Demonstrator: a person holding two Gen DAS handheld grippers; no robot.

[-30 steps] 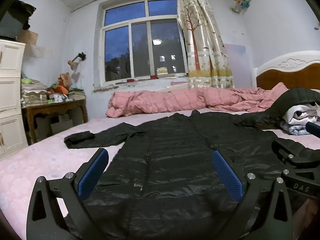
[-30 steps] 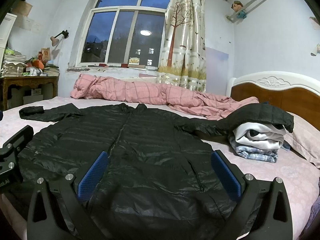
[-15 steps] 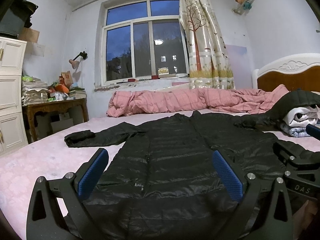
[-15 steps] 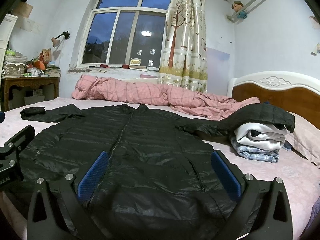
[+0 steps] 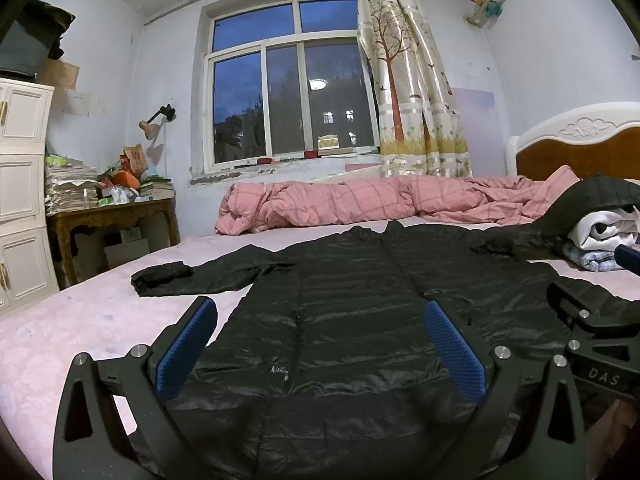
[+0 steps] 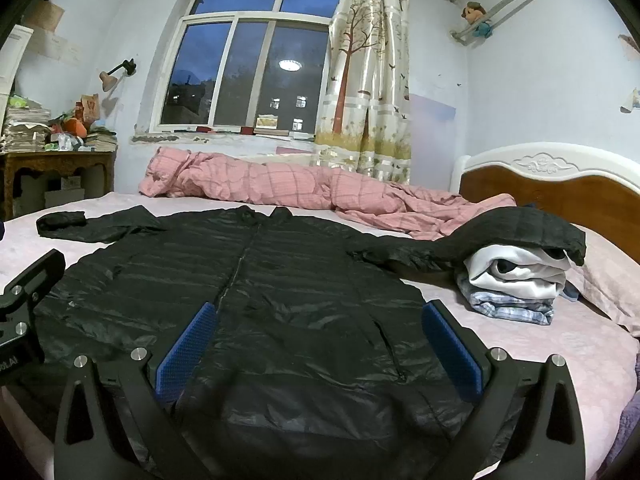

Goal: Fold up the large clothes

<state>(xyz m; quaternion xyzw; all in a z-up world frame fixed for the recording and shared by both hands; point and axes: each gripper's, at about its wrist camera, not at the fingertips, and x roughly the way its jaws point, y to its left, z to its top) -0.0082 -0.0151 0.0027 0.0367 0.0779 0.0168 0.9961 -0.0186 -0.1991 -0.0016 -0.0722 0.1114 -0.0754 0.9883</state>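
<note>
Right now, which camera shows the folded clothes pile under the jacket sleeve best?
The right wrist view: the folded pile sits whole under the black jacket sleeve. The left wrist view catches it only at the right edge, partly cut off.

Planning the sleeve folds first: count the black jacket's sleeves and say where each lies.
2. The left sleeve lies flat on the pink sheet, stretched toward the desk. The right sleeve drapes over the folded clothes pile near the headboard.

Glossy black quilted coat (image 5: 352,320), pale pink floral bedsheet (image 5: 80,320), pink checked quilt (image 5: 340,204) along the bed's far edge, blue dotted pads (image 6: 188,348) on black grippers, cream tree-print curtain (image 6: 366,80), white-and-brown headboard (image 6: 552,184), blue plaid shirt (image 6: 508,306) under white clothes
</note>
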